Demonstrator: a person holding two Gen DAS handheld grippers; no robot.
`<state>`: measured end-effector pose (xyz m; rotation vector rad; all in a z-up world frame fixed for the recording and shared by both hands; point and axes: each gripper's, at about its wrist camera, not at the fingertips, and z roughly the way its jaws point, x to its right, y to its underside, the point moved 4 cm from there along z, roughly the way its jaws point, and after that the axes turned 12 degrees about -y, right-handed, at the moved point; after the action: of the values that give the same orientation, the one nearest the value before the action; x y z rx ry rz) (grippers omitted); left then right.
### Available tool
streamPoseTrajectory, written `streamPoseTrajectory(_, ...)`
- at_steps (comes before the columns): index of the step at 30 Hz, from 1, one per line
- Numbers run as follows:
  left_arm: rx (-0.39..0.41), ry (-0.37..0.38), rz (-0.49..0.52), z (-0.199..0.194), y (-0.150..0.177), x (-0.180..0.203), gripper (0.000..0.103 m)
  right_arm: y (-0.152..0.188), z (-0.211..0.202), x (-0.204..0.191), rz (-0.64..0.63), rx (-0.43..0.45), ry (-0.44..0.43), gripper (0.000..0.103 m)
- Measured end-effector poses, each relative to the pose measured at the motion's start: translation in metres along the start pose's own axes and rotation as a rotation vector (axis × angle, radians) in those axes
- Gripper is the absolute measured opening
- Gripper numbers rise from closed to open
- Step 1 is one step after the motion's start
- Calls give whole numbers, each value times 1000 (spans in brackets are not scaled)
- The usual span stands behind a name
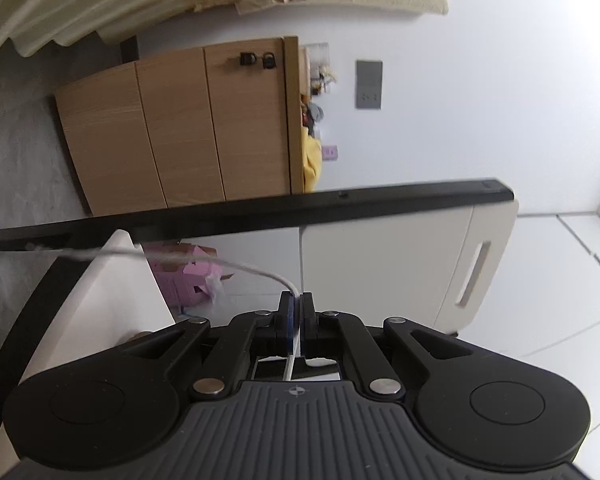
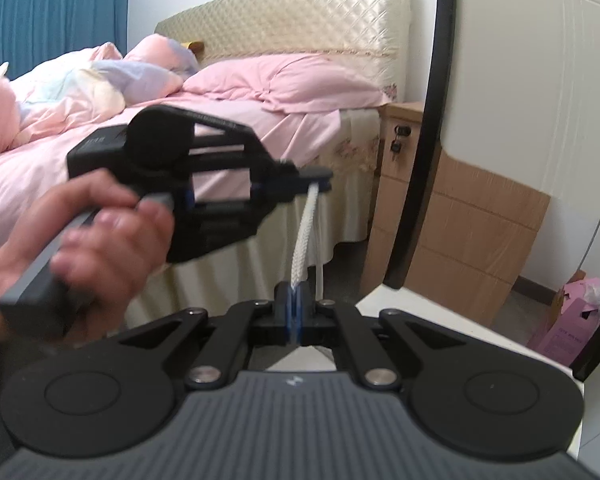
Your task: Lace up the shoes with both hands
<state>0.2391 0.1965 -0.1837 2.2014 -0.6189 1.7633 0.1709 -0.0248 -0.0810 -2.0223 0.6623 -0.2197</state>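
Gripping the white shoelace (image 2: 306, 236) from both ends of a short stretch, the 2 grippers sit close together above the white table (image 2: 384, 300). Right gripper (image 2: 296, 300) has its jaws pressed tight on the flat woven lace, which climbs straight up to the left gripper (image 2: 314, 179). That left gripper comes in from the side, jaws pinched on the lace too, with a person's hand (image 2: 88, 236) wrapped round its grey handle. A second, thinner strand hangs just beside the first, dropping from the same pinch. From the left wrist view, tilted on its side, the left gripper (image 1: 299, 308) is clamped hard on the shoelace (image 1: 204, 260), which arcs away to the left and blurs out near a black table rim (image 1: 260, 212). No shoe shows in either view. Behind it all: a bed with pink bedding (image 2: 220, 120), a quilted cream headboard (image 2: 300, 24), a wooden cabinet (image 1: 180, 128), a pink box (image 1: 188, 280) on the floor.
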Motion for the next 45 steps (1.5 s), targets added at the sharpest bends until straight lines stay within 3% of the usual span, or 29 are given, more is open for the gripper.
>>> streamPoseTrajectory(5,-12,-4,89,0,1,11,2,15,-7,3,38,-46,-10,4)
streamPoseTrajectory(6,-15,-4,111,0,2,13,3,17,-12,5,50,-38,-6,12)
streamPoseTrajectory(7,-19,-5,127,1,4,15,2,18,-15,6,63,-25,1,30)
streamPoseTrajectory(9,-31,-8,154,4,6,19,2,15,-21,8,88,27,15,56)
streamPoseTrajectory(10,-41,-6,170,6,9,21,2,12,-25,11,105,56,15,60)
streamPoseTrajectory(18,-145,34,322,19,35,41,3,0,-20,30,237,165,13,55)
streamPoseTrajectory(20,-172,38,349,21,41,43,3,-2,-17,35,272,191,13,43)
streamPoseTrajectory(21,-182,33,362,21,42,44,3,-3,-15,38,292,197,5,30)
streamPoseTrajectory(22,-192,27,375,22,43,45,3,-4,-13,40,307,201,0,4)
streamPoseTrajectory(28,-172,34,276,17,32,32,3,-11,-15,27,255,198,-72,4)
streamPoseTrajectory(33,-85,8,214,6,17,22,3,-5,-12,6,166,111,-121,4)
streamPoseTrajectory(41,48,-54,121,-16,-12,9,3,25,-8,-15,63,-90,-121,4)
streamPoseTrajectory(45,64,-59,123,-18,-15,12,2,36,-13,-2,100,-110,-80,5)
